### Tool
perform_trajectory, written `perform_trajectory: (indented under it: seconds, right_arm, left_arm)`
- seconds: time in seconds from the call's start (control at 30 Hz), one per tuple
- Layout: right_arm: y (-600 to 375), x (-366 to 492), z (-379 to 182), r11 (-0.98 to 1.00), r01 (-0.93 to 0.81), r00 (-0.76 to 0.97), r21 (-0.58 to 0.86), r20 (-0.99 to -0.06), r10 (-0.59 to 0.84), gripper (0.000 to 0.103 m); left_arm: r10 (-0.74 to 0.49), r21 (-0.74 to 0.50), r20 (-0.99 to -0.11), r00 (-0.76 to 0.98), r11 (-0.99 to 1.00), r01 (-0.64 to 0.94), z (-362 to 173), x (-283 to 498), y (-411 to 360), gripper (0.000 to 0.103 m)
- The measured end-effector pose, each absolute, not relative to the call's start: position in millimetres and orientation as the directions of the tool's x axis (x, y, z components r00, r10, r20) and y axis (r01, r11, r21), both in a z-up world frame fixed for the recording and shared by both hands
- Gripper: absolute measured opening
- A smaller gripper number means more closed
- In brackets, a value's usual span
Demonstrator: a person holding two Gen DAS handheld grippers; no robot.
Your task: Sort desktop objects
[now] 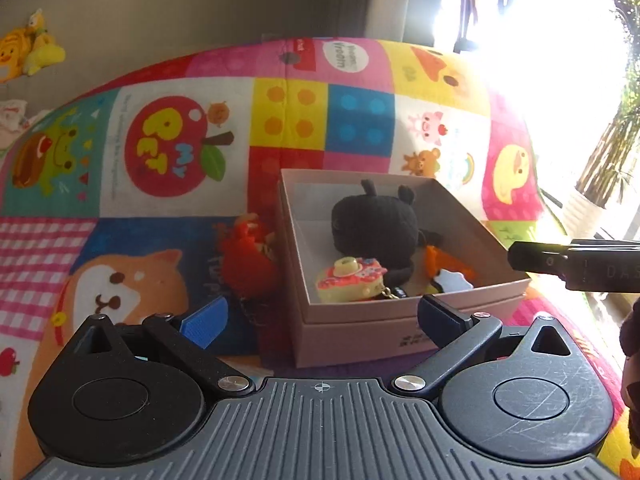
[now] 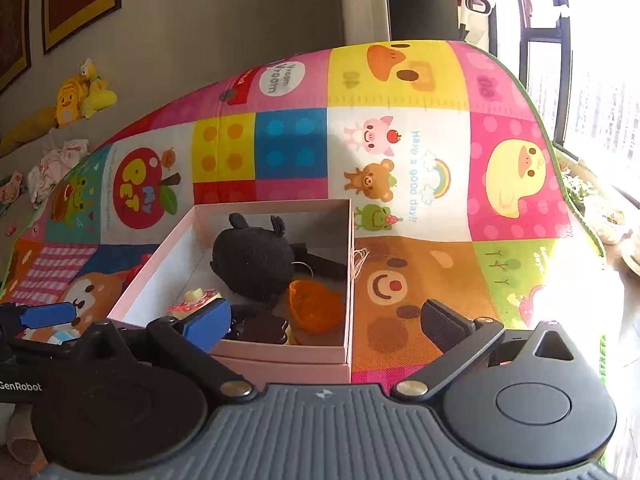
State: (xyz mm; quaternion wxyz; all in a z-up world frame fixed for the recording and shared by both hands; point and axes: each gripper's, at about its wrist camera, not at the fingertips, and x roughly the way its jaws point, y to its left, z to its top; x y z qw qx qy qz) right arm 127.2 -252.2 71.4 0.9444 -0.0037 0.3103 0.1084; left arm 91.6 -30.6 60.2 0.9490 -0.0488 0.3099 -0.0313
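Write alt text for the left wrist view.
An open pink box on a colourful play mat holds a black plush toy, a pink donut charm and an orange item. A red plush lies outside, beside its left wall. The left tongs are open and empty.

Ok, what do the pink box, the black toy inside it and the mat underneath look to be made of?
Pink box: likely rigid cardboard, matte; straight thin walls, crisp corners, pale plain inside.
Black toy: plush or knitted fabric; fuzzy, light-absorbing surface, soft rounded shape with small ears.
Mat: probably foam or vinyl play mat, printed cartoon panels, slight sheen under the window light; exact material unclear.
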Motion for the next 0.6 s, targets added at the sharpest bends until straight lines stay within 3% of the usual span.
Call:
perform_trajectory:
  seconds: [0.23, 0.47, 0.6]
  right_arm:
    - [-231, 160, 42, 0.975, -0.213, 0.739, -0.061, -0.663, 0.119, 0.086]
    - [-240, 146, 44, 0.968, -0.198, 0.766, -0.153, -0.64, 0.055, 0.085]
    - [-263, 130, 51, 0.965, -0.167, 0.783, -0.202, -0.621, 0.006, 0.085]
  left_arm:
    - [-0.014, -0.054, -0.62, 0.784, 0.998, -0.025, 44, 126, -22, 0.103]
    - [0.033, 0.039, -0.595, 0.803, 0.999, -0.013, 48, 119, -24, 0.103]
    - [0.006, 0.033, -0.598, 0.802, 0.999, 0.017, 51, 108, -27, 0.103]
